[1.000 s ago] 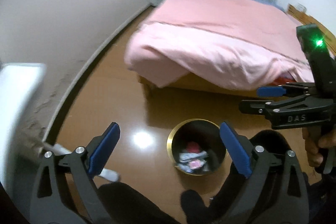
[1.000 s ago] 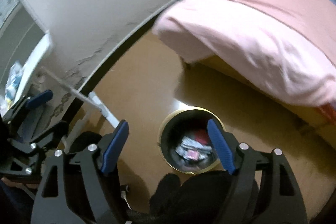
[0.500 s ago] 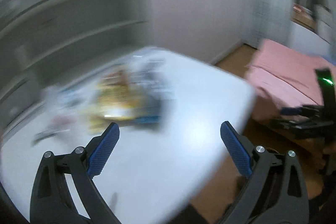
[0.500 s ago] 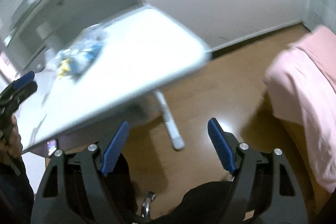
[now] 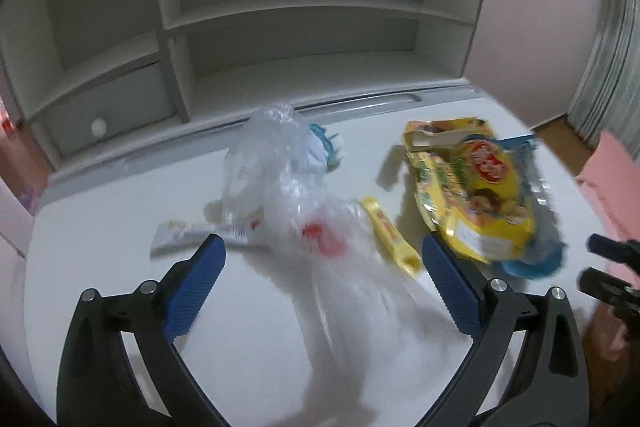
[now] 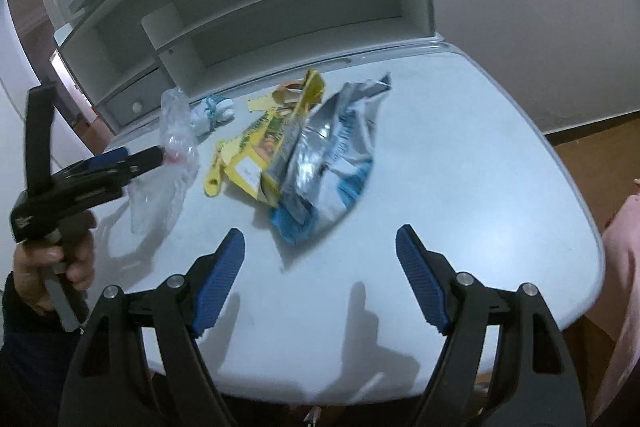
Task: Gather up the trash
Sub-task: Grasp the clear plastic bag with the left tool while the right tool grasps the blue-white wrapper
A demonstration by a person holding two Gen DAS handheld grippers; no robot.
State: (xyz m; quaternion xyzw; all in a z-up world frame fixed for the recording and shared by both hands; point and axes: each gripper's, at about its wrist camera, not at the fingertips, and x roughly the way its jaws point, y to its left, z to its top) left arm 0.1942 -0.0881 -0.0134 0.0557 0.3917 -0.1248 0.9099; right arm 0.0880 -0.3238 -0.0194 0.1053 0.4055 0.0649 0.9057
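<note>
I see my left hand-held gripper (image 5: 322,281) spread wide over a clear plastic bag (image 5: 288,195); my right hand-held gripper (image 6: 320,281) gapes empty. Yellow wrapper (image 5: 472,195) lies mid-tabletop (image 6: 460,155), white shelving (image 5: 280,7) along its far edge.

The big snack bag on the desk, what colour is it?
Mostly yellow snack bag, clearest in the left wrist view.

Plastic bag (image 5: 288,195) lies left of snack packet (image 5: 468,187) (both on desk (image 6: 460,163)).
</note>
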